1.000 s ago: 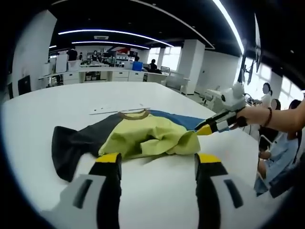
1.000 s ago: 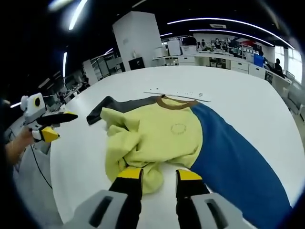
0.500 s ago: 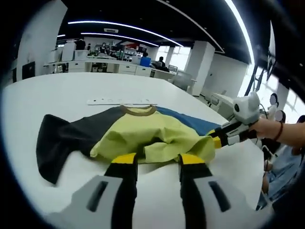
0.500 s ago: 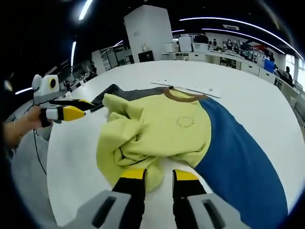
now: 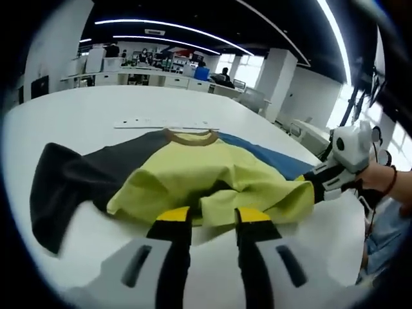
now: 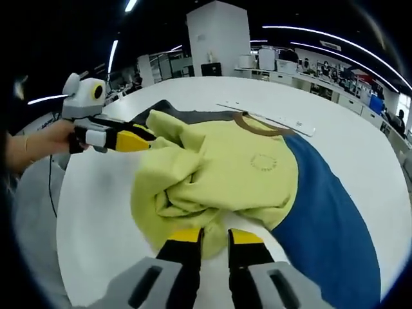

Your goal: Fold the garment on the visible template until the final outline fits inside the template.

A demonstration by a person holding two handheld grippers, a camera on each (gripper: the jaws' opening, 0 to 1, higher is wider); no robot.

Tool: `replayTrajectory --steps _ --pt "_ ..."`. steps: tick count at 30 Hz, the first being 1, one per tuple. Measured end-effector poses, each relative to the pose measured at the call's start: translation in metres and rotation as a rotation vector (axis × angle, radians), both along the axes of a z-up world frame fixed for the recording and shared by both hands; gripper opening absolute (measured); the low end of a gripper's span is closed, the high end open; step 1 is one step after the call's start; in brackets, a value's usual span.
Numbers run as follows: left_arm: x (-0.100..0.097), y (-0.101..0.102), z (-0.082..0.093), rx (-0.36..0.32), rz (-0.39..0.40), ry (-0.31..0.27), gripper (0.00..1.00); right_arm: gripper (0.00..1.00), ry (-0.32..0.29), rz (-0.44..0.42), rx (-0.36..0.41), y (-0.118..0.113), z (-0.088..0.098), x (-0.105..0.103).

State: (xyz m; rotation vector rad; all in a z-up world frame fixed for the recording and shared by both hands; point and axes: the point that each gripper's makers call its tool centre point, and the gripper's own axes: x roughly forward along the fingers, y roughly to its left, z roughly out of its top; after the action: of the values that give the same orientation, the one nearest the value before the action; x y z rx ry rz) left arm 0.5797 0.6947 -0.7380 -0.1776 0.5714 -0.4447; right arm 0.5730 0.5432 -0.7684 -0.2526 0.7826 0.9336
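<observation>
The garment (image 5: 193, 177) lies on the white desk (image 5: 77, 116), collar far from both grippers. The left gripper (image 5: 206, 215) and right gripper (image 6: 215, 237), jaws nearly closed, each pinch its bunched yellow hem, directly ahead.

White table (image 5: 77, 109) — office desks (image 5: 141, 76) behind.

Bright ceiling strips, fisheye warp, sharp

Garment (image 6: 219, 174): blue sleeve cut off at picture edge. Left tongs (image 6: 145, 138): tips buried in yellow folds.
</observation>
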Motion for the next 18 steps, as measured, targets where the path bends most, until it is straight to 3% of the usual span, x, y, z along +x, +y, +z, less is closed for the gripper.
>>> replayTrajectory --steps 11,18 --pt "0.002 -0.003 -0.010 -0.023 -0.004 0.047 0.07 0.10 0.062 -0.055 0.061 -0.002 0.004 0.005" --pt "0.001 -0.008 -0.016 -0.034 -0.026 0.071 0.02 0.09 0.049 -0.033 -0.005 0.002 -0.004 0.003"
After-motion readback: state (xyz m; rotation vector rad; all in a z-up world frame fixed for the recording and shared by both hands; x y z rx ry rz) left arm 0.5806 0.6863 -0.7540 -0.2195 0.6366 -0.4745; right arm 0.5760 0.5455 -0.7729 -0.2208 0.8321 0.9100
